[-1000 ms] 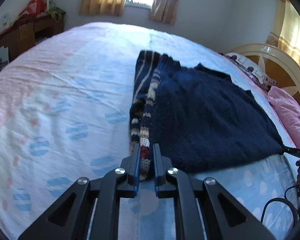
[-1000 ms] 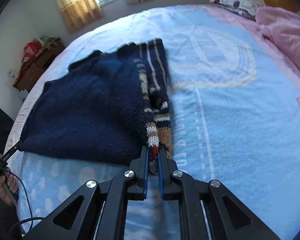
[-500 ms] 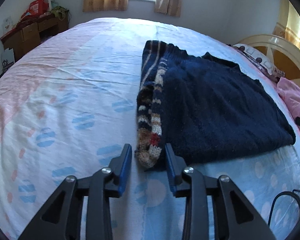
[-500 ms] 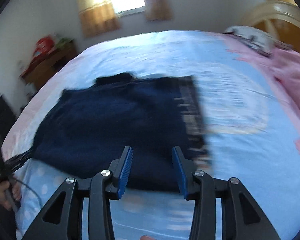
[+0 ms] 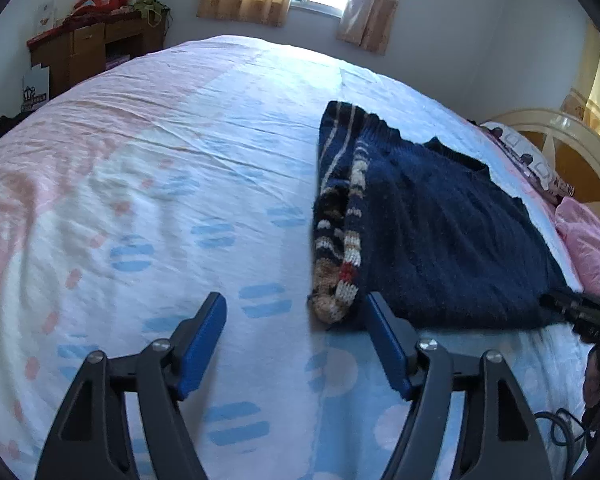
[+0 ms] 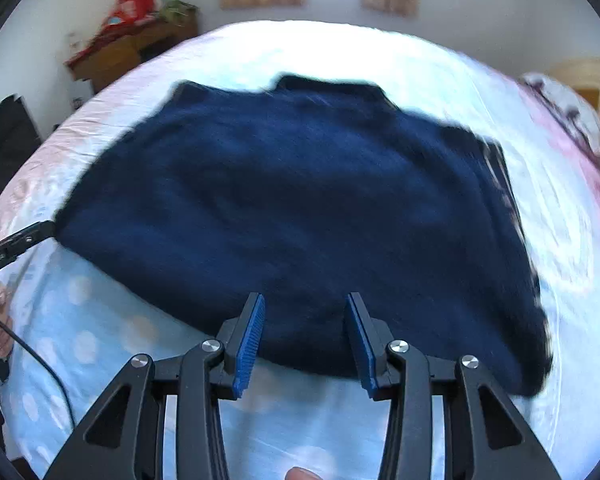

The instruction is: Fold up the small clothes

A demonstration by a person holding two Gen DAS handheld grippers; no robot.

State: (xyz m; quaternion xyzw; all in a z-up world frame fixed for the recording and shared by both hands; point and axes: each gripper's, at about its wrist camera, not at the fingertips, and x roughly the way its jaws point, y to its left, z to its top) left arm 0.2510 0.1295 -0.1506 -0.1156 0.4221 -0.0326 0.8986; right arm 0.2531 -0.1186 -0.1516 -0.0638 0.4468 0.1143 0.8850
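Left hand-held gripper: jaws opening, now wide apart w/ nothing clamped. A sec ago they were pinched together on the striped sleeve end; half a sec ago partly spread. Sleeve cuff now lies loose on the bed, just inside the right-side finger, not pressed by either pad.

Right hand-held gripper: jaws apart, part-way, nothing between pads; they sit over the near hem of the sweater. A sec ago it was shut on the same striped sleeve, beside the left one; since then it has let go and swung across, so its view now centres on the plain navy body instead of the sleeve.

Sweater lies flat on the bed, toward the headboard side, hem near the bed's near edge, striped sleeve folded in along its left side.

Left view only: folded sleeve w/ cream, brown, red bands, clear and sharp; headboard, pink pillow, right gripper's tip at far right edge by the hem corner.

Right view only: whole sweater outline incl. neckline at far edge, blurred; stripes barely show at right side. Left gripper's tip pokes in at left edge near hem corner, w/ a hand and cable below it. A fingertip shows at bottom edge.

Both views: window w/ curtains, wooden desk w/ red clutter.
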